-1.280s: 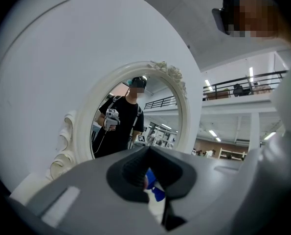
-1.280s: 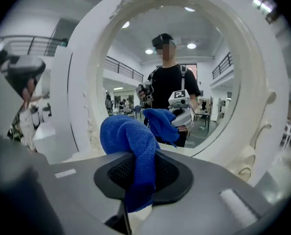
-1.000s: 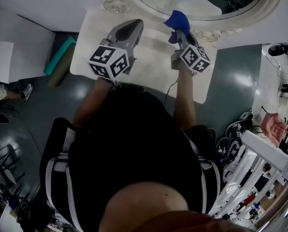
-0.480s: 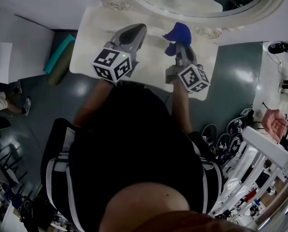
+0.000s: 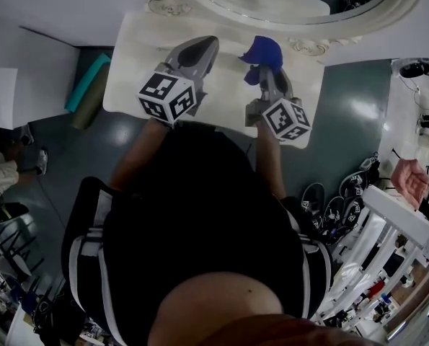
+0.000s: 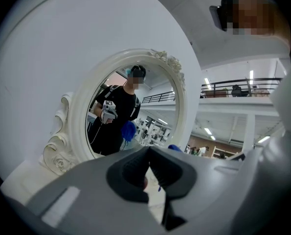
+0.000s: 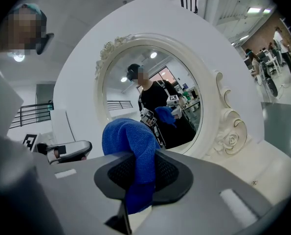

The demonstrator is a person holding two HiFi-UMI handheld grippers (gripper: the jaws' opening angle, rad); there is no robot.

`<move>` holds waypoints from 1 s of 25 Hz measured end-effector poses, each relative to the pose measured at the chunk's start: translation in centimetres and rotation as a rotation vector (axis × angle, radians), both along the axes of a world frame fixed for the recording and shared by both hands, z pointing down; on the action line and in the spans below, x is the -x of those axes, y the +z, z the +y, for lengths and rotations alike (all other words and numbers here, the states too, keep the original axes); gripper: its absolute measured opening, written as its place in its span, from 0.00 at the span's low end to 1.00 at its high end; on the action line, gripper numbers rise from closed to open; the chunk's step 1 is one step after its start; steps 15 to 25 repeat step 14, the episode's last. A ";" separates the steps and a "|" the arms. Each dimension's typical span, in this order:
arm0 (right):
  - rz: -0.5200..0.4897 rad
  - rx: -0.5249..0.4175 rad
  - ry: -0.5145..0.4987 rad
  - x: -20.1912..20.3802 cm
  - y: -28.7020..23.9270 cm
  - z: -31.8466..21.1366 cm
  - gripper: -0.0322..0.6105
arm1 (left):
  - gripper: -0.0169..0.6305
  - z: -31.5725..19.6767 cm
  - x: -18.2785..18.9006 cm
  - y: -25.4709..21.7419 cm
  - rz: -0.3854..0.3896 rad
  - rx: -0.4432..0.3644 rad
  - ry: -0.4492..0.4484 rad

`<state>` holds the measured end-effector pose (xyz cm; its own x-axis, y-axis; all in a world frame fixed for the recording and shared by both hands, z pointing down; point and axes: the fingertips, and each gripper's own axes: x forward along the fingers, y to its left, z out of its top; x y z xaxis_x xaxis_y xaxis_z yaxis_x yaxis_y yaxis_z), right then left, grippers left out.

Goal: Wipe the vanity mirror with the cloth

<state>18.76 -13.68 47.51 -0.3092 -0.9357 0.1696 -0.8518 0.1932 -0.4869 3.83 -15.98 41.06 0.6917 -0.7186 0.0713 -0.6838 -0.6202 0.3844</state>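
The blue cloth (image 7: pixel 134 153) is pinched in your right tool (image 7: pixel 141 177). Its jaws are closed on a fold, so a loose wad bunches up beyond the tips and a tail hangs below them. That wad leads the tool, which suits wiping, since soft fabric rather than hard jaw would meet the glass first. The cloth is not on the vanity mirror (image 7: pixel 152 99): in the right gripper view its reflection shows small and separate in the glass, and from the head view it hangs over the worktop (image 5: pixel 225 85) just short of the frame's base. The mirror is an upright oval in an ornate white frame, standing at the far edge of the worktop and facing you, so the glass can be reached straight ahead. Your left tool (image 6: pixel 147 173) hovers beside the right one, well clear of the cloth. Its jaws are drawn together at the tips with nothing between them, and it plays no part in the grip. I judge the wipe is not under way, and the next move is to press the wad onto the glass.
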 end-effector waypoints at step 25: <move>0.078 -0.030 -0.008 0.0 -0.5 0.0 0.16 | 0.04 -0.1 -0.5 -0.1 0.009 0.004 0.009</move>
